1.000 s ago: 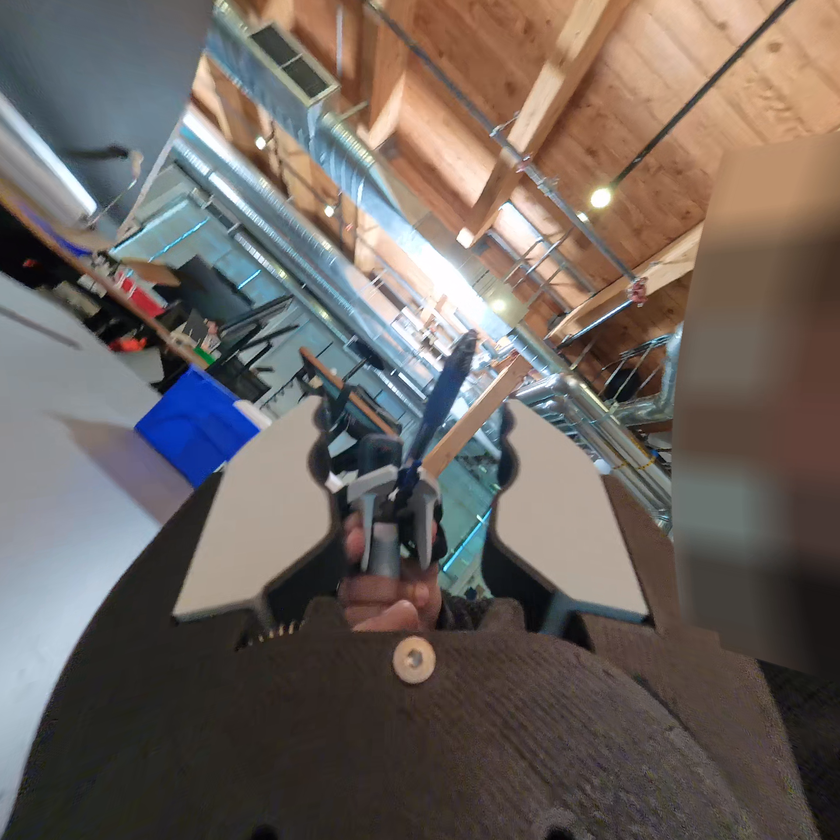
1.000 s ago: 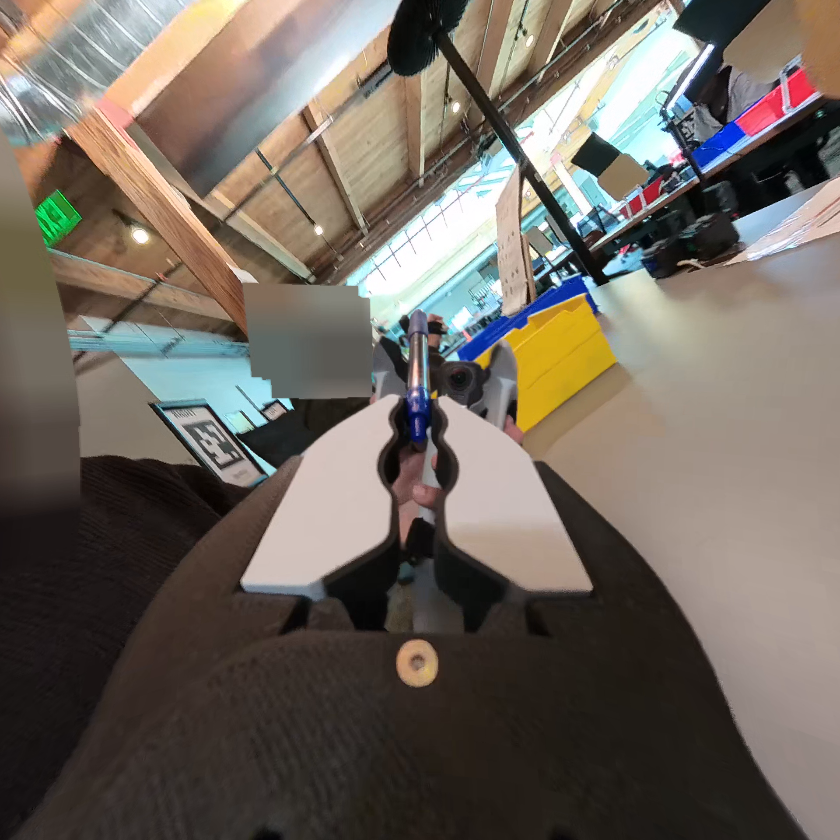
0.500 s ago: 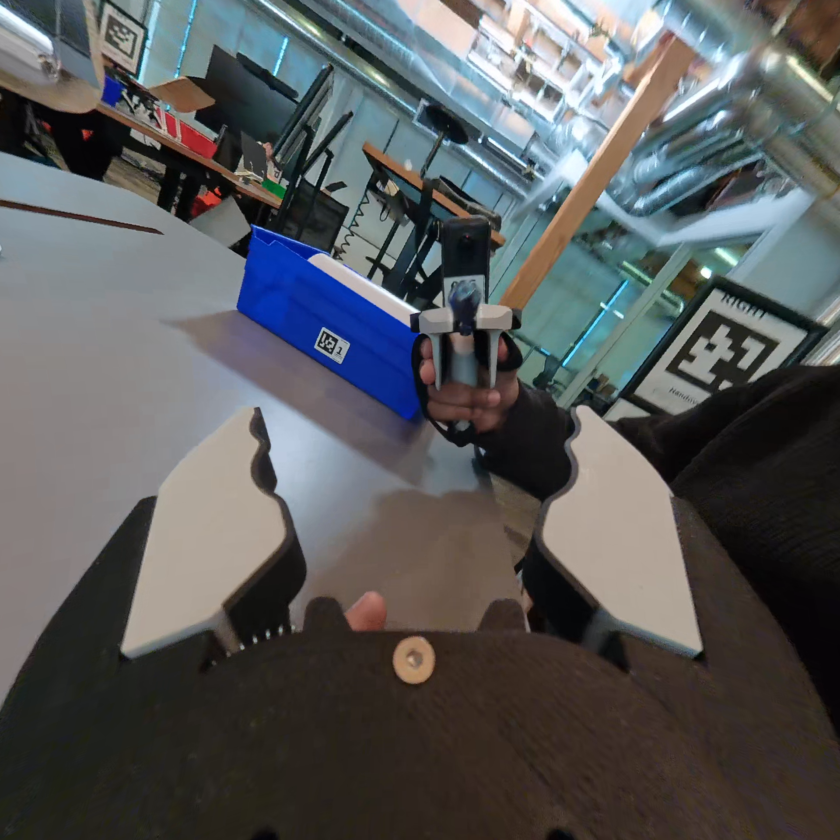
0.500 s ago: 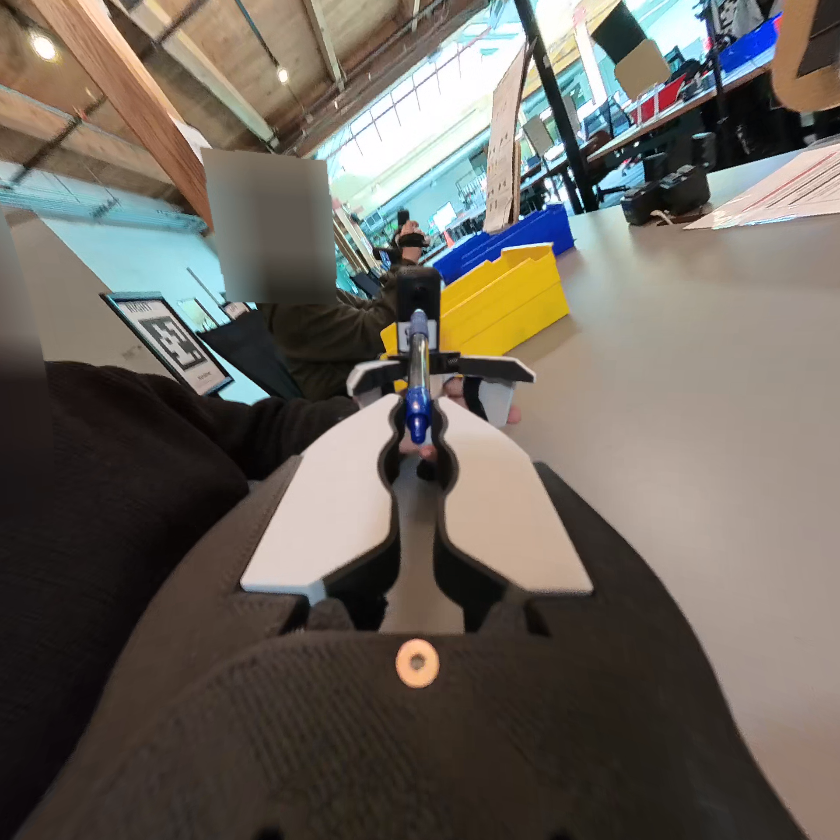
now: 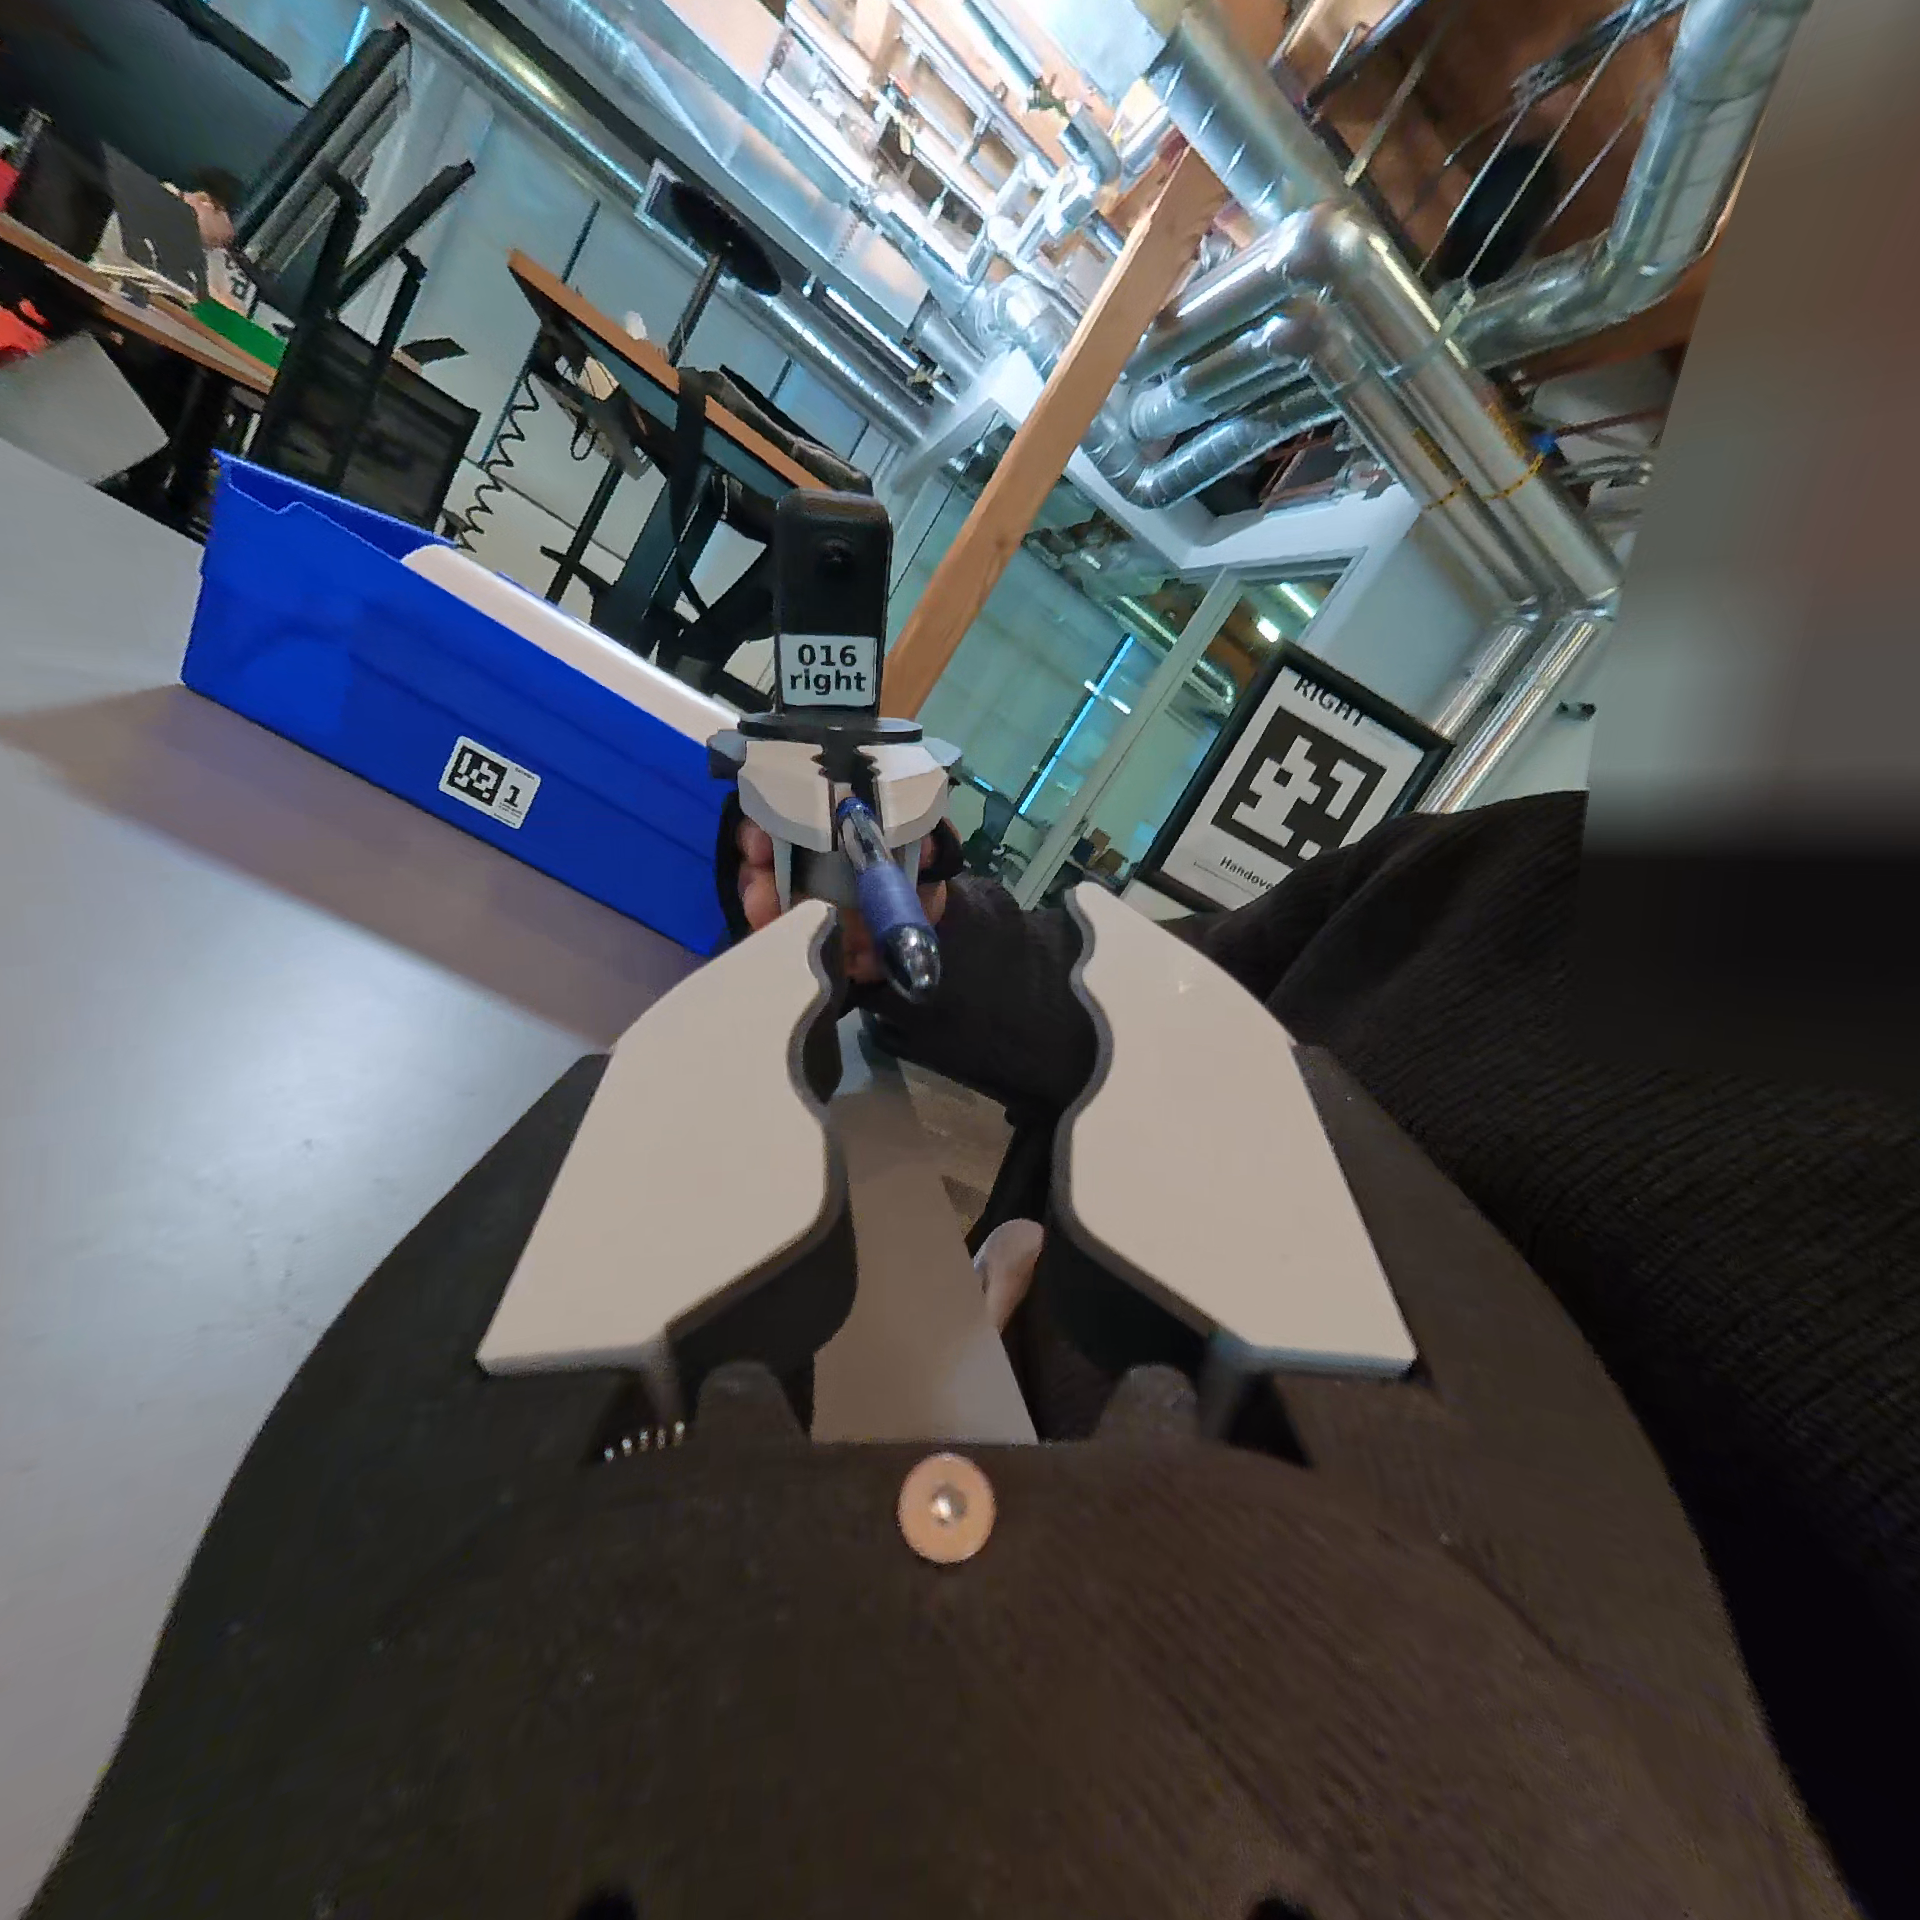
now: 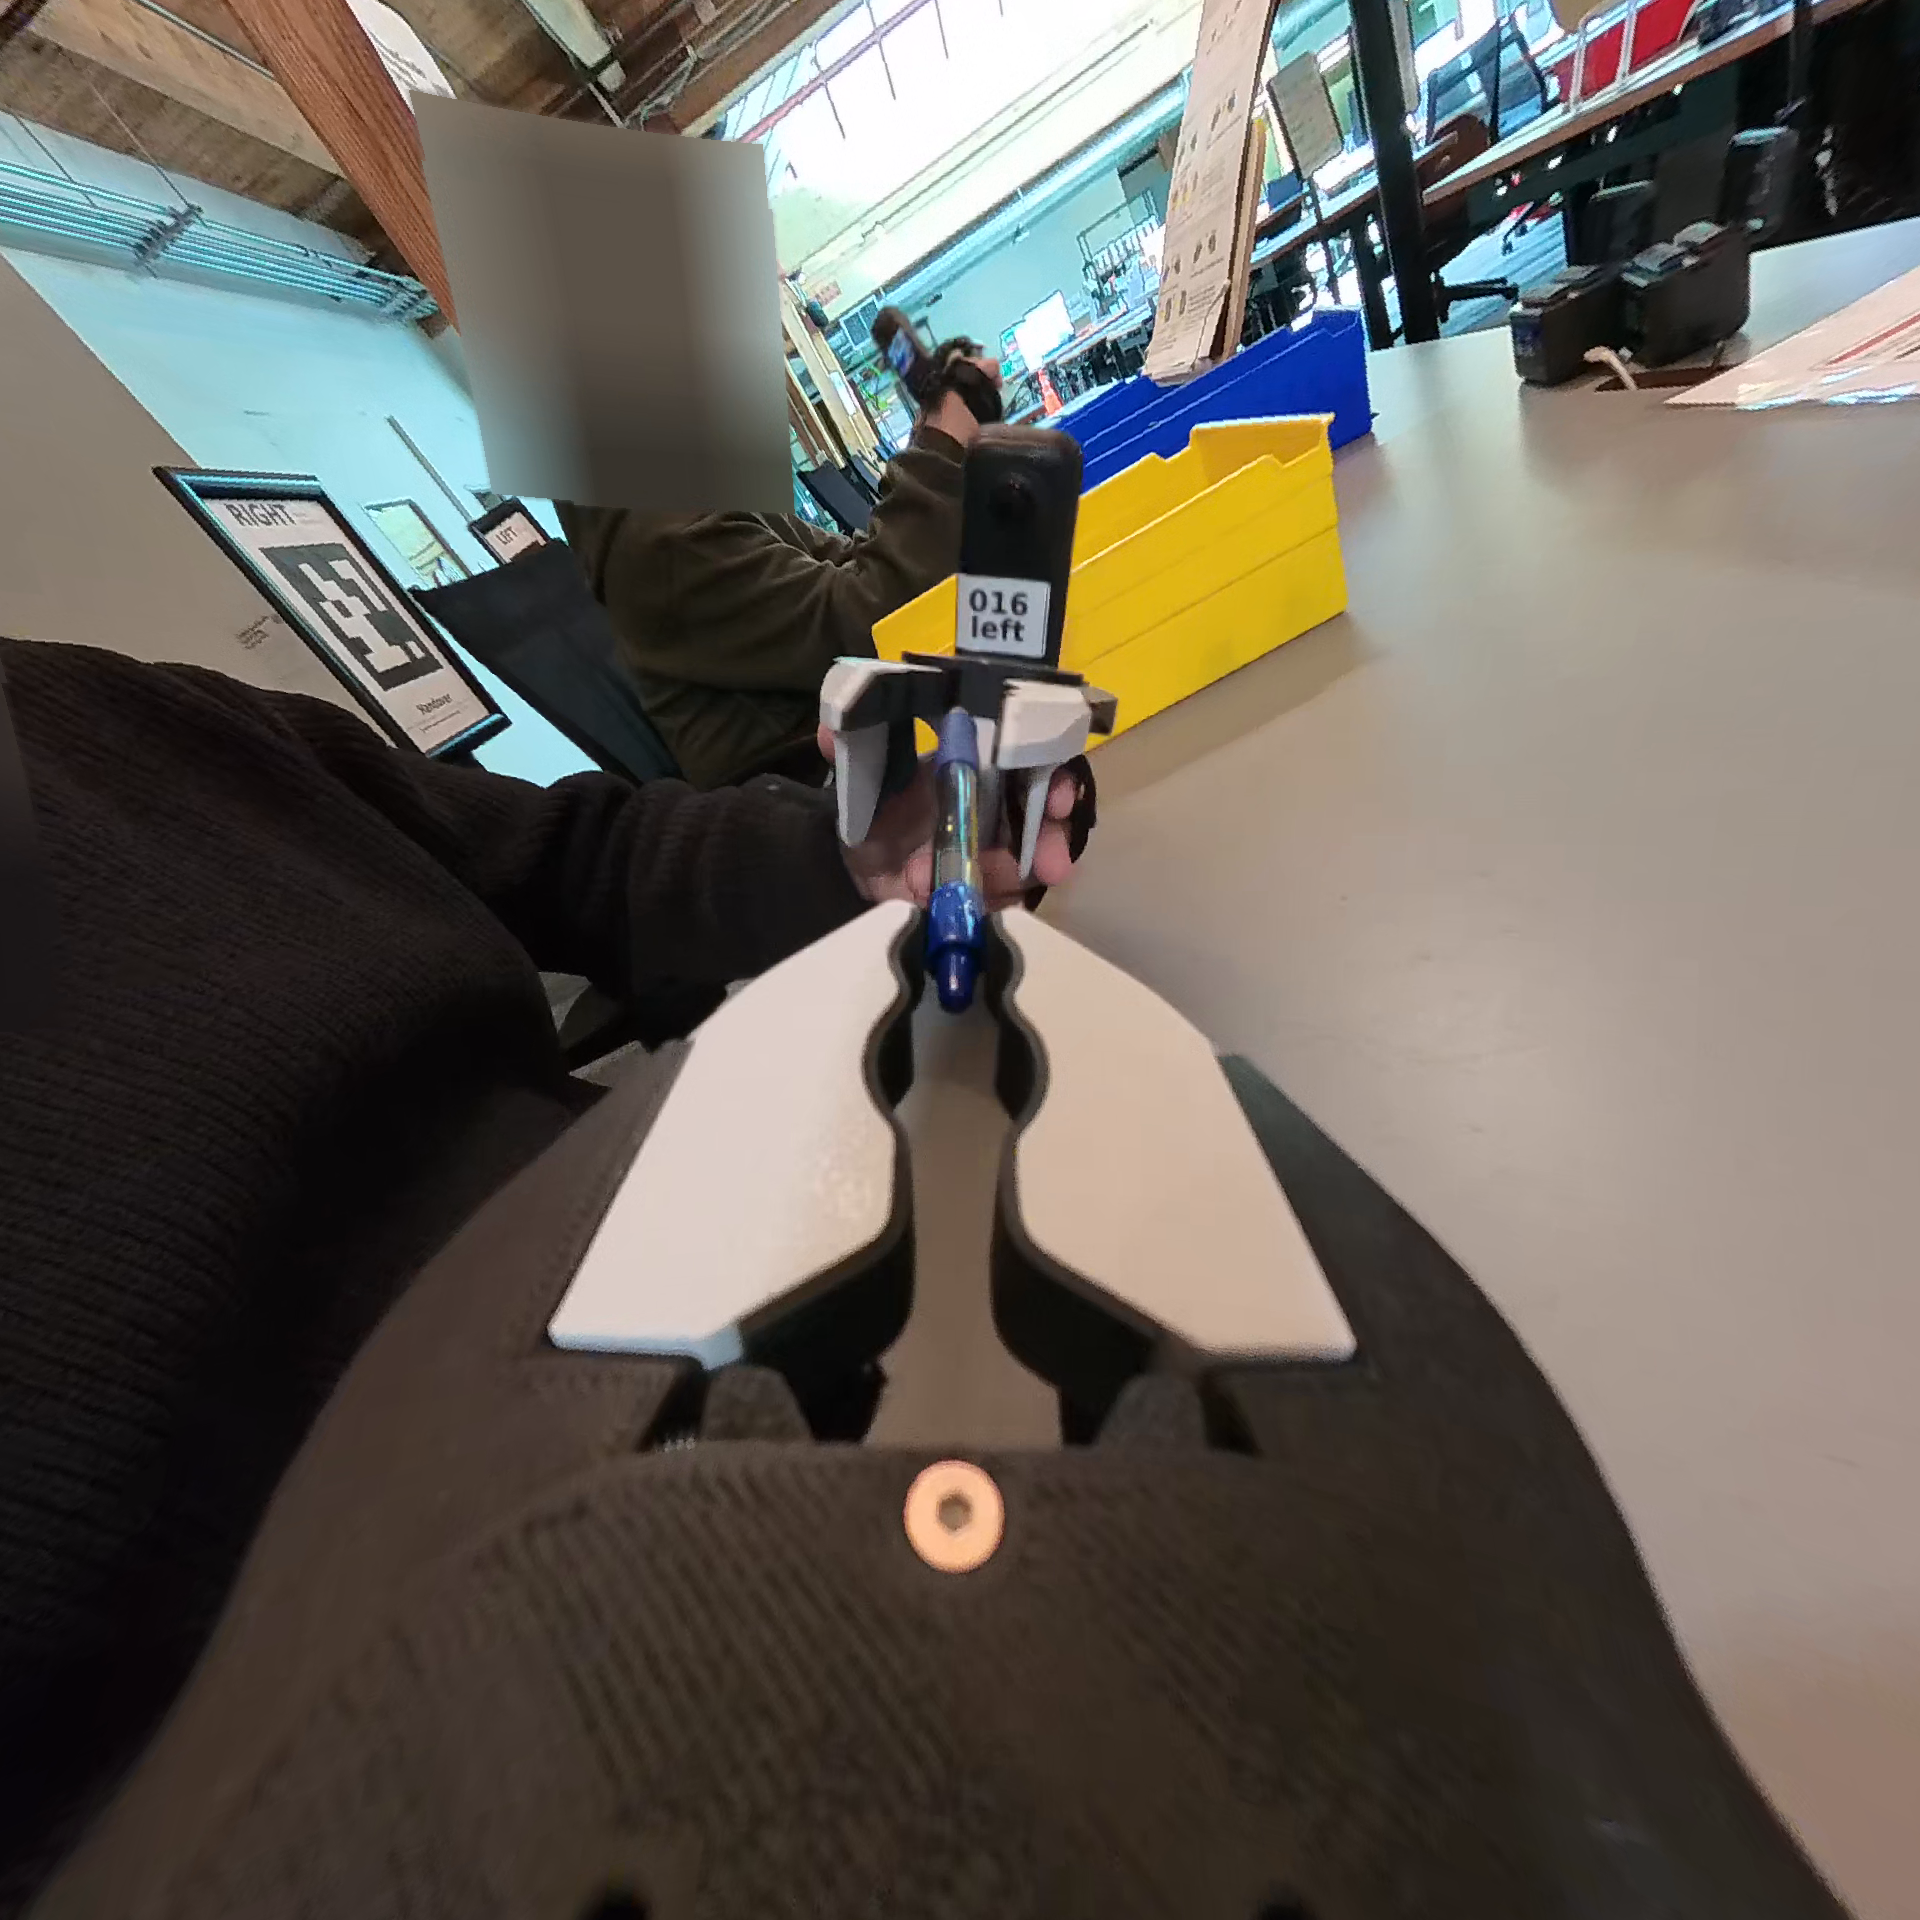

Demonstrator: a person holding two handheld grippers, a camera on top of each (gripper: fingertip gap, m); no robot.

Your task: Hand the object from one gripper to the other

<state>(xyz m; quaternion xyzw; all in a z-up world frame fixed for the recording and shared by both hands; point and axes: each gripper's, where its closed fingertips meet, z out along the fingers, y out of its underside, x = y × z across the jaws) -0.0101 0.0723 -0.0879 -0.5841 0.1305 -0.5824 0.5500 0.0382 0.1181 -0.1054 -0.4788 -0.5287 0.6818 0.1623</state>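
Observation:
A blue pen (image 6: pixel 956 821) with a clear barrel is clamped at its capped end in my right gripper (image 6: pixel 953 938), which is shut on it. The pen points forward at my left gripper (image 6: pixel 940 805), whose fingers (image 6: pixel 857 774) stand apart on either side of the pen's far end. In the left wrist view my left gripper (image 5: pixel 951 925) is open, and the pen (image 5: pixel 883 894) has its tip between the fingertips, closer to the left one, with a gap on the right. The right gripper (image 5: pixel 836 805) holds the pen just beyond. Both are held above the grey table (image 5: pixel 208 1039).
A blue bin (image 5: pixel 416 707) stands on the table behind the right gripper. A yellow bin (image 6: pixel 1195 561) and blue bins sit behind the left gripper. A framed marker sign (image 5: pixel 1309 790) stands by the table edge. Another person (image 6: pixel 727 623) sits nearby. Black devices (image 6: pixel 1642 301) lie at far right.
Both grippers have tilted down from the ceiling to table level and come together. My left gripper's fingers have narrowed from wide open, with the pen tip now between them. The right stays shut on the pen.

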